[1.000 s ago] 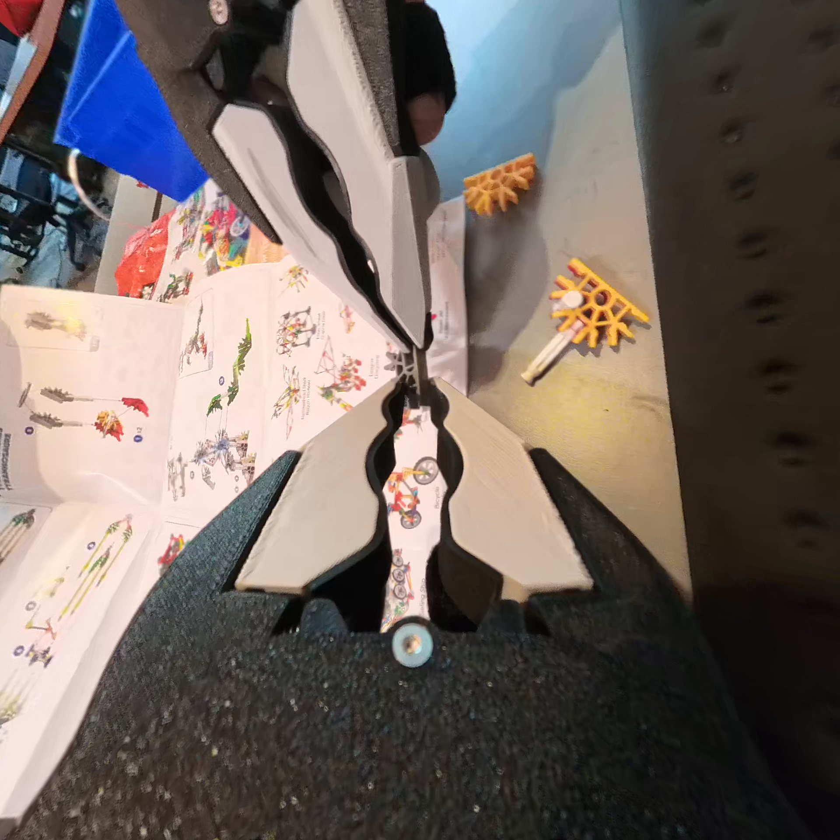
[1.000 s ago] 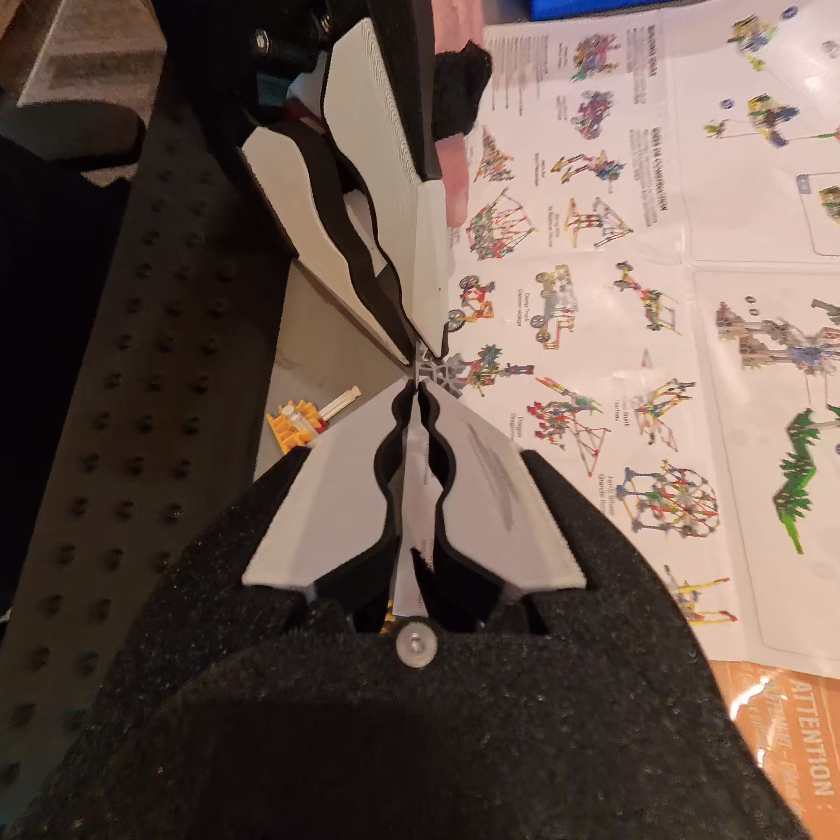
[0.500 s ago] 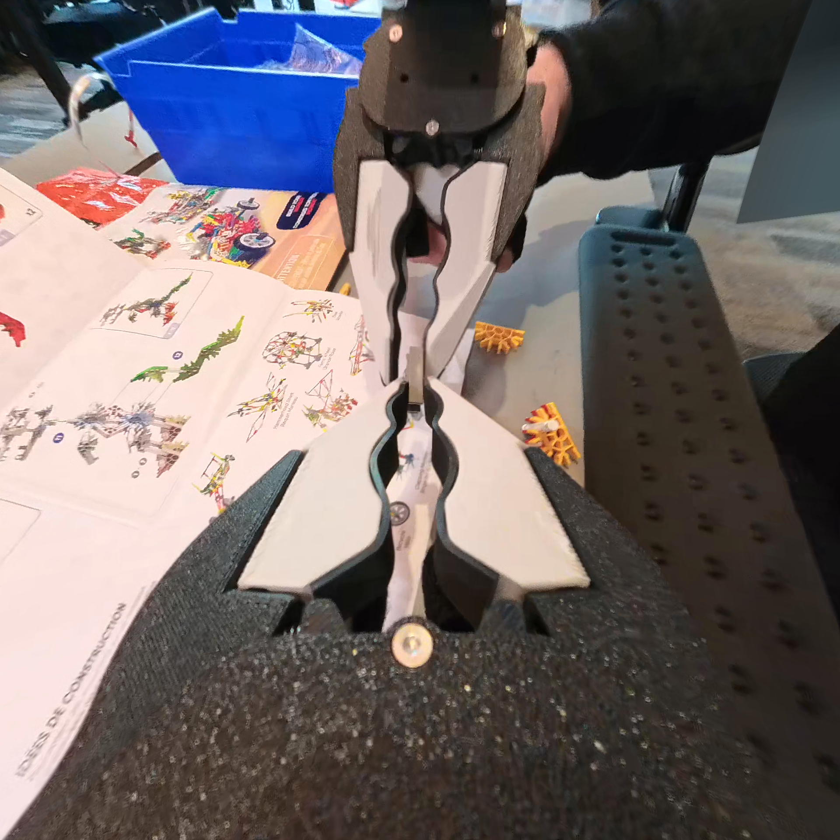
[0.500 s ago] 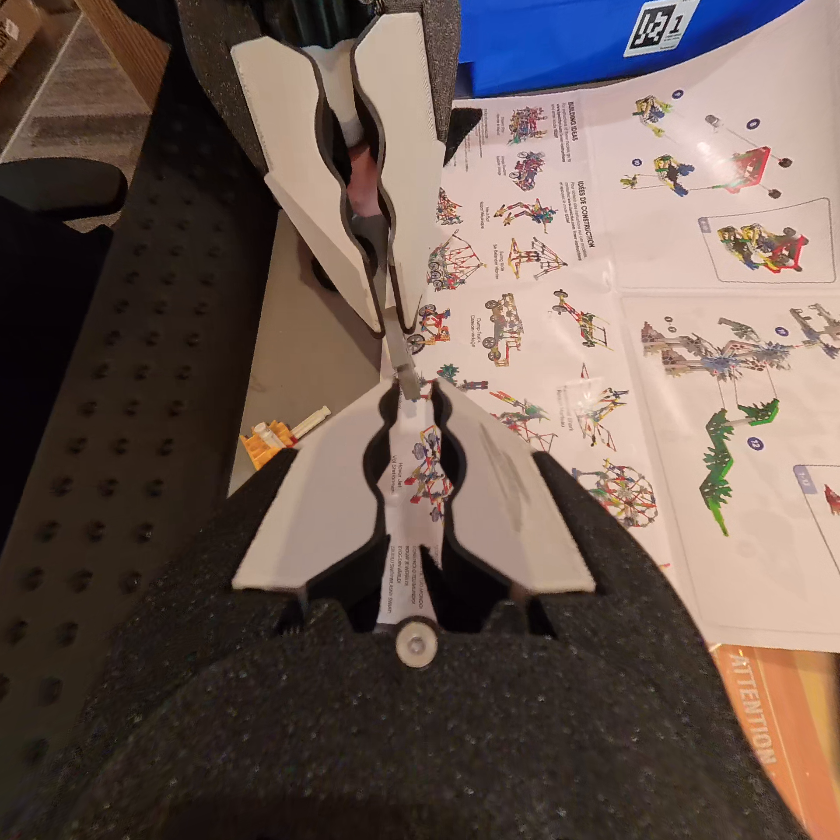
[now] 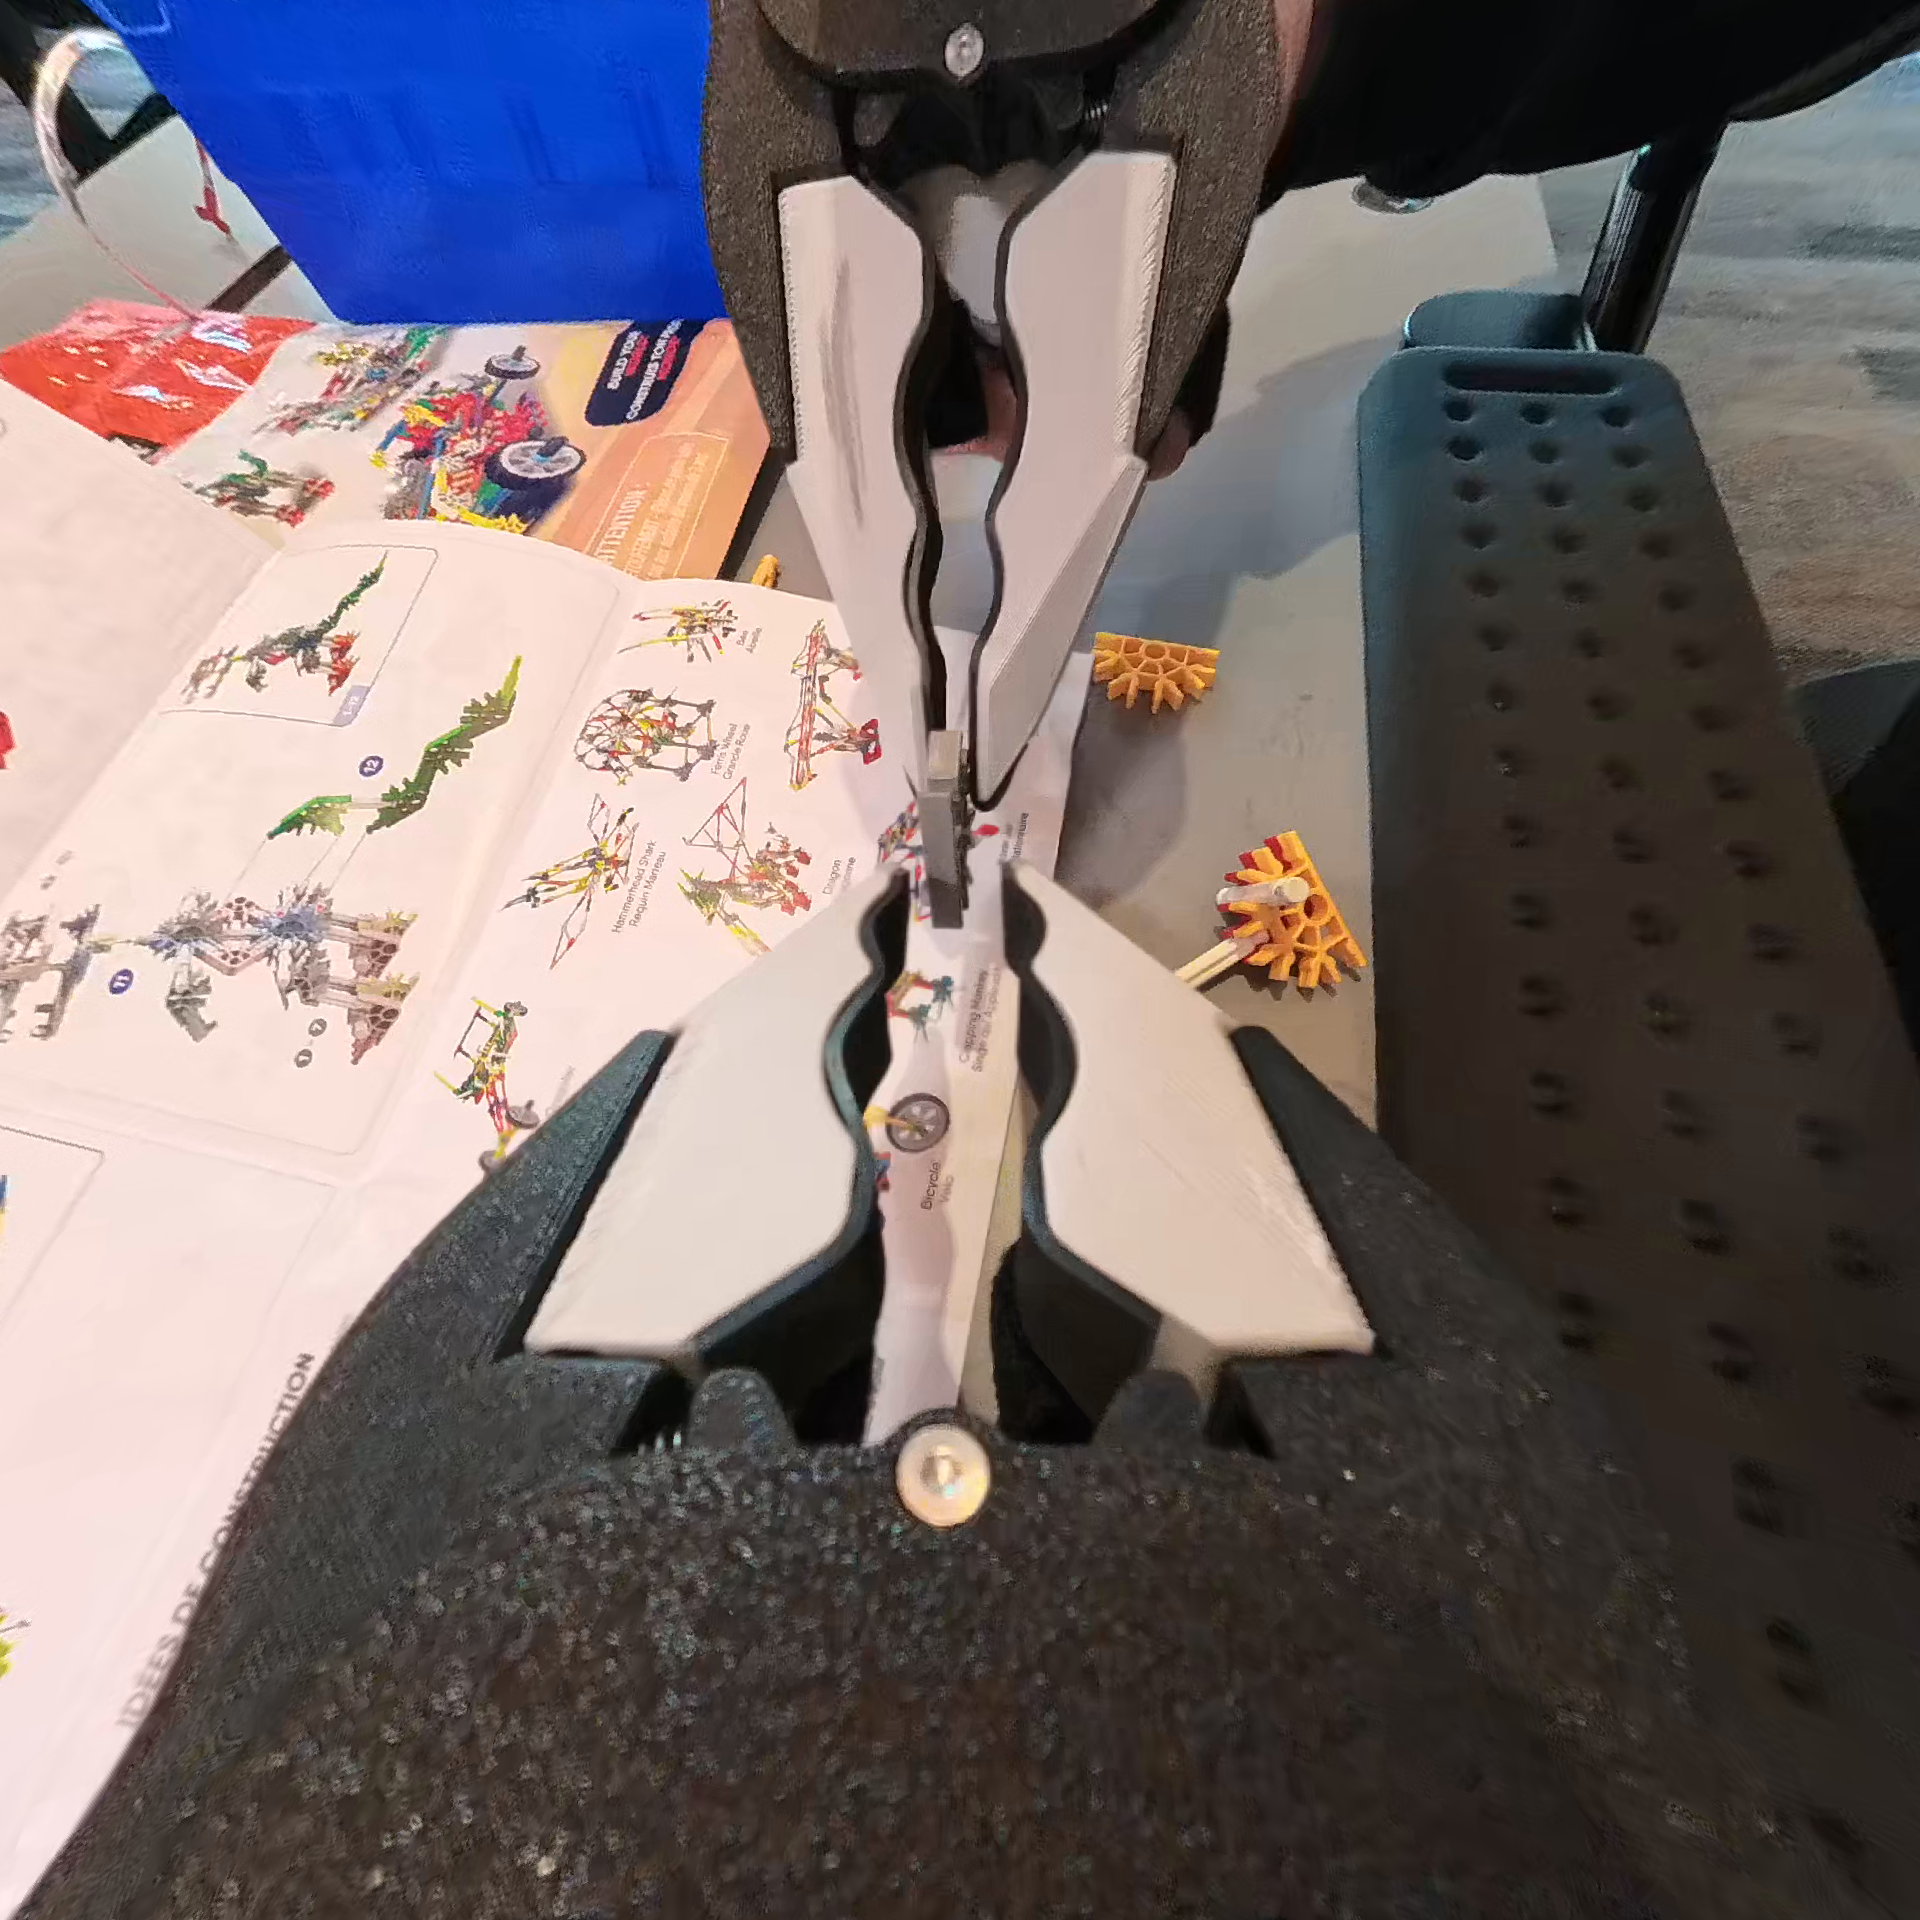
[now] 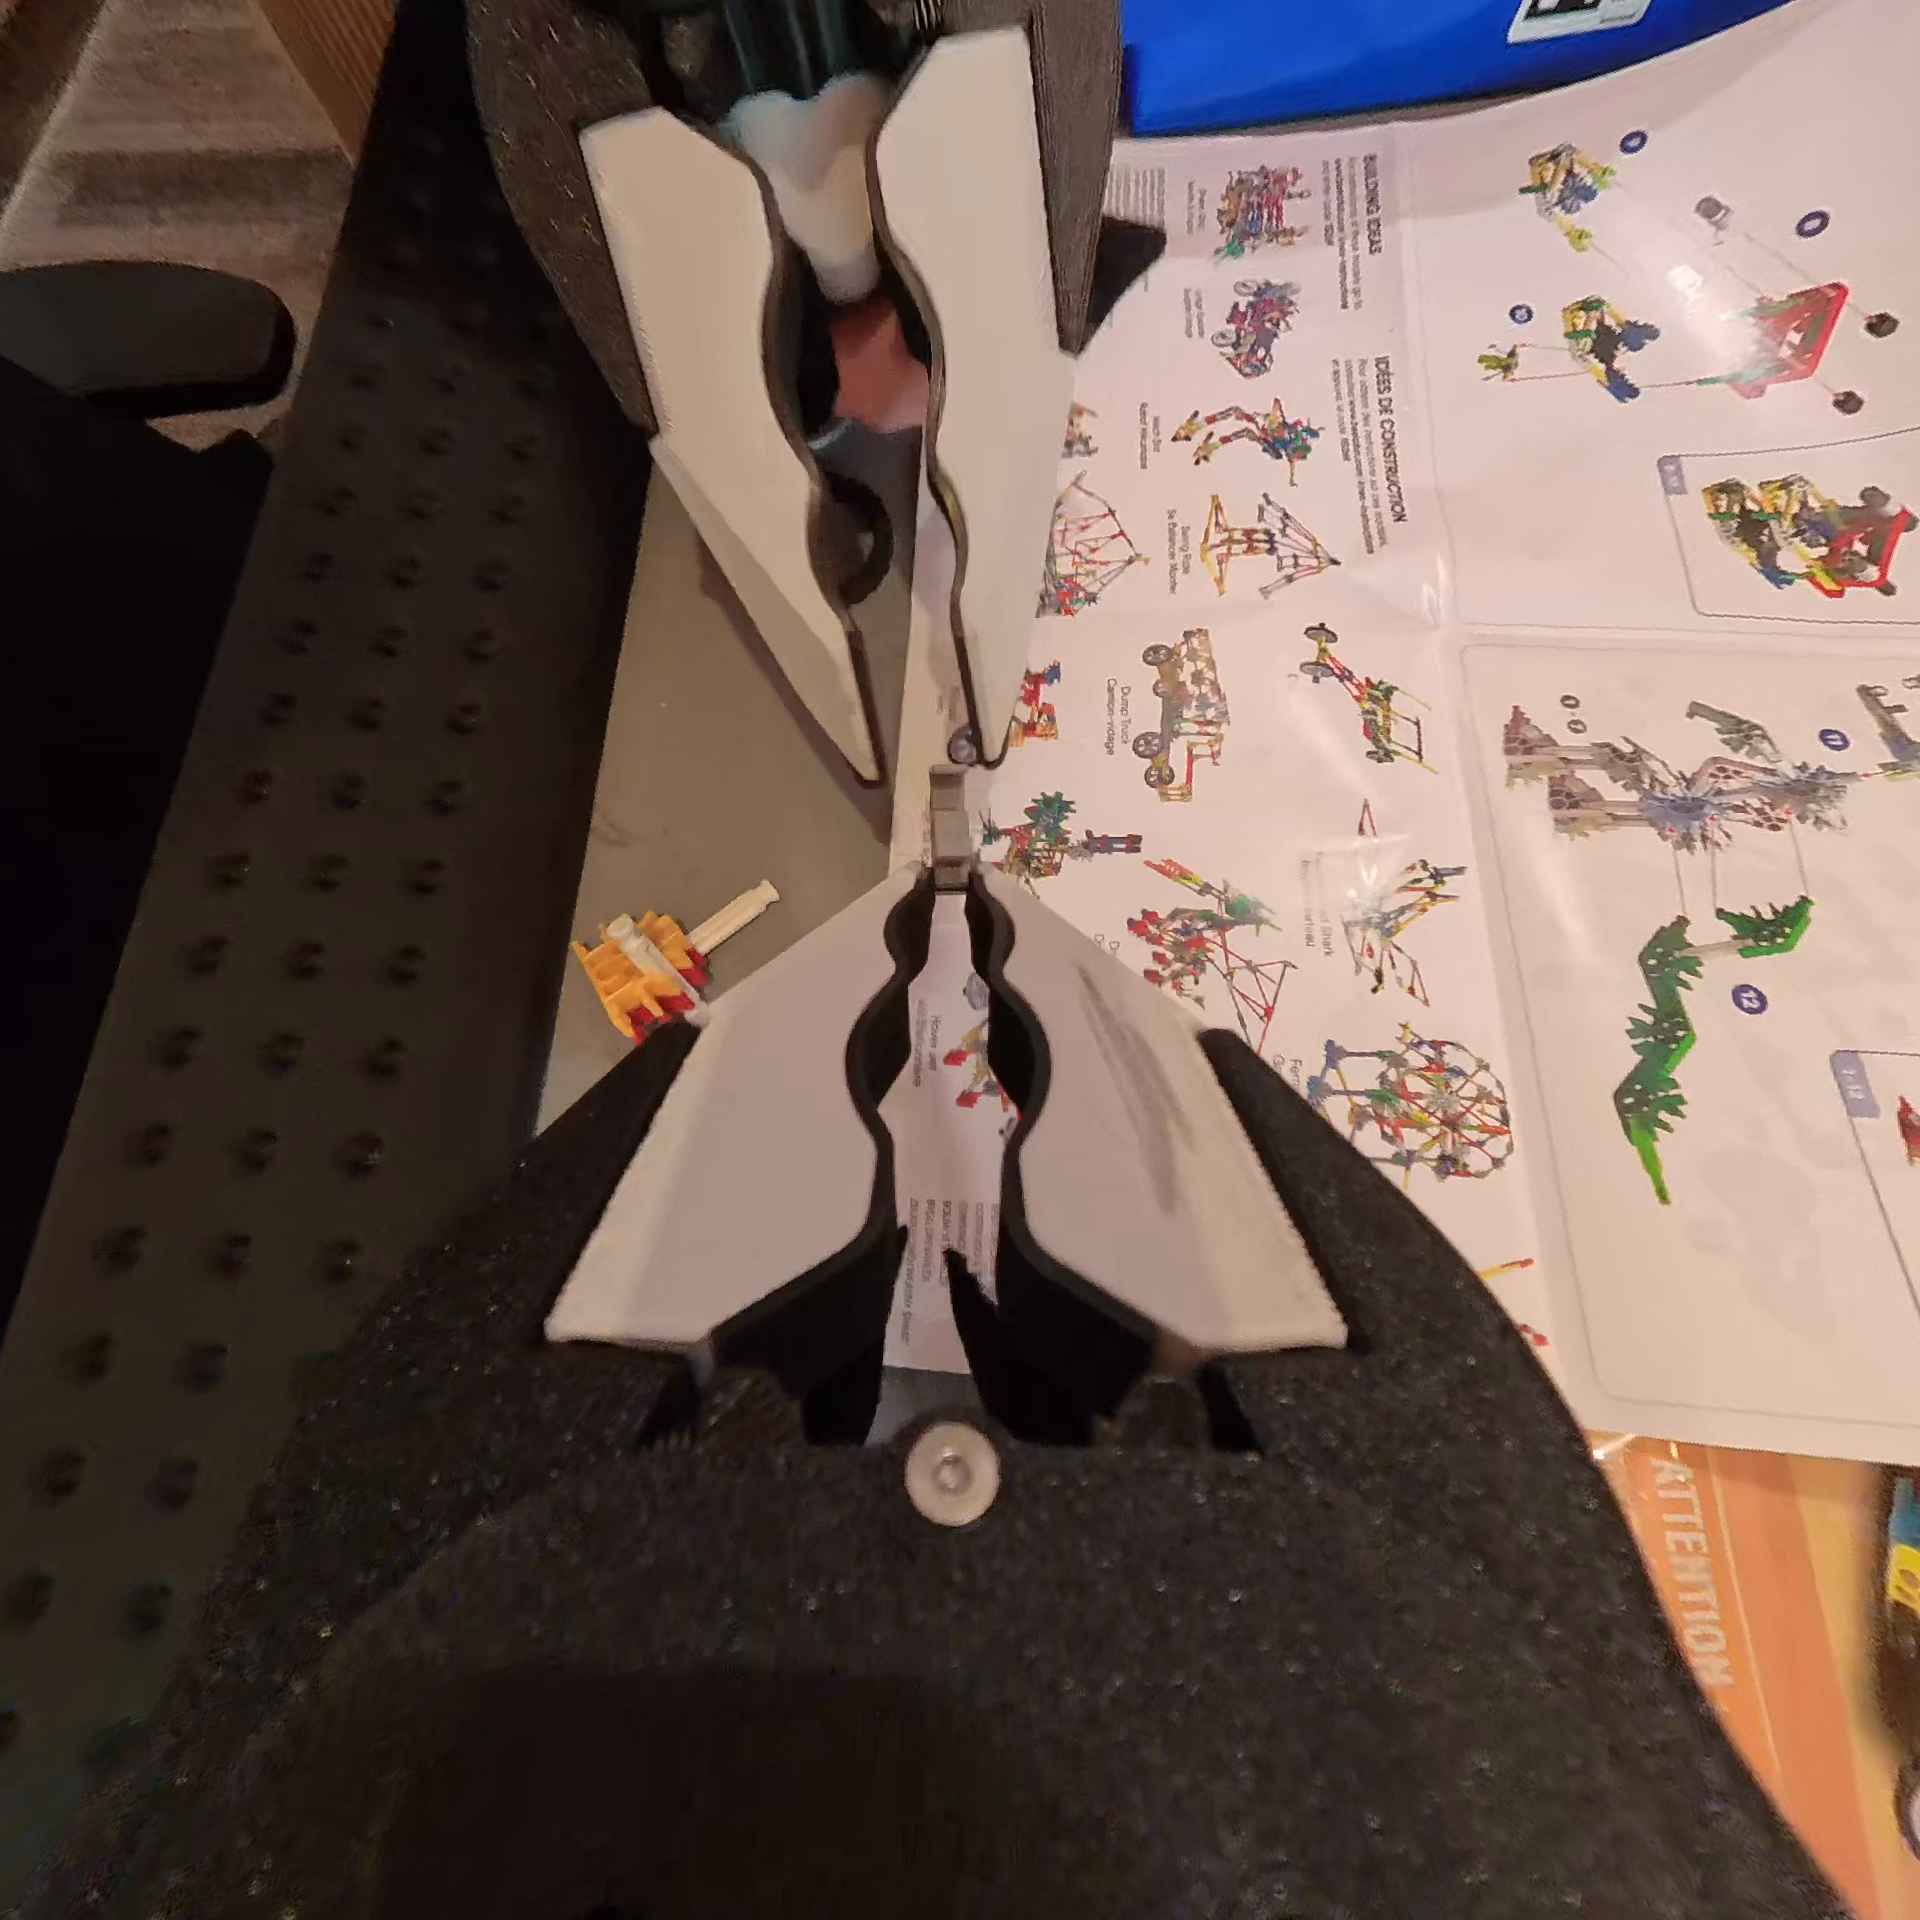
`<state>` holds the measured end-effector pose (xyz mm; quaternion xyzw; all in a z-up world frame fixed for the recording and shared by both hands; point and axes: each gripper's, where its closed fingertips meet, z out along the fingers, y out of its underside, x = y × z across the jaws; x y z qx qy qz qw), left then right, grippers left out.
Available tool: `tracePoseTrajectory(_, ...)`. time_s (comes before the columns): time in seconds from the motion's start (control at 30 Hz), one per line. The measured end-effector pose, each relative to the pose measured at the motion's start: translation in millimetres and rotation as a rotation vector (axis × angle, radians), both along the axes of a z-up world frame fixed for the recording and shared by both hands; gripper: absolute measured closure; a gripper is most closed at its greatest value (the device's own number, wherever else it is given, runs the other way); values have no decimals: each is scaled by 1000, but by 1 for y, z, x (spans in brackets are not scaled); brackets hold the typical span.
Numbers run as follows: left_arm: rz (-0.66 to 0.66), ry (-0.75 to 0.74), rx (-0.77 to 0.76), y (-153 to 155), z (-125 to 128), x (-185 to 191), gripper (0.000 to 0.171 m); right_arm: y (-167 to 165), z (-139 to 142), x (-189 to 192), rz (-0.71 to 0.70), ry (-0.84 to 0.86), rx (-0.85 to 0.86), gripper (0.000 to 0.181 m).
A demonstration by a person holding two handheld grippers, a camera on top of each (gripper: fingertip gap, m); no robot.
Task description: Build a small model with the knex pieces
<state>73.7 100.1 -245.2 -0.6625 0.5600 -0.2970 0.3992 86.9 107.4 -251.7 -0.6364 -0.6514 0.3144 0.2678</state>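
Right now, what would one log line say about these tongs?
left tongs: open, tips beside grey connector | right tongs: shut on grey connector | below: instruction sheet | nearby: yellow connectors

Grey connector (image 5: 945, 831), yellow-orange pieces (image 5: 1294, 920) right of centre, blue bin (image 5: 436, 156) upper left, white multicoloured leaflet (image 5: 312, 831), black dimpled chair (image 5: 1621, 935).

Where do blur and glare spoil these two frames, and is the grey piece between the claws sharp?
Left wrist view: grey piece sharp, blue bin soft, left claw edges slightly smeared. Right wrist view: glare patches on the instruction sheet, orange box at lower right motion-blurred, grey piece fairly sharp at the right claw tips.
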Motion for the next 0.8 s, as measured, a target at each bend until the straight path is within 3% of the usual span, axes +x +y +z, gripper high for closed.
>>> tracePoseTrajectory(0.13,-6,-8,33,-2,5,3,150,-2,-6,2,10,-45,19,176)
tracePoseTrajectory(0.23,-20,6,54,-5,3,5,167,-8,-8,0,33,-62,30,176)
tracePoseTrajectory(0.37,1,-13,36,-2,7,4,167,-5,-6,-1,15,-41,26,175)
tracePoseTrajectory(0.5,40,-87,-23,5,17,2,171,0,1,-2,-25,7,-32,161)
tracePoseTrajectory(0.6,48,-140,-77,6,23,1,171,0,3,-4,-30,32,-48,172)
tracePoseTrajectory(0.63,49,-140,-81,6,23,1,171,0,5,-5,-28,40,-53,181)
tracePoseTrajectory(0.8,51,-20,-10,10,6,-3,171,6,-2,2,-43,-11,-9,174)
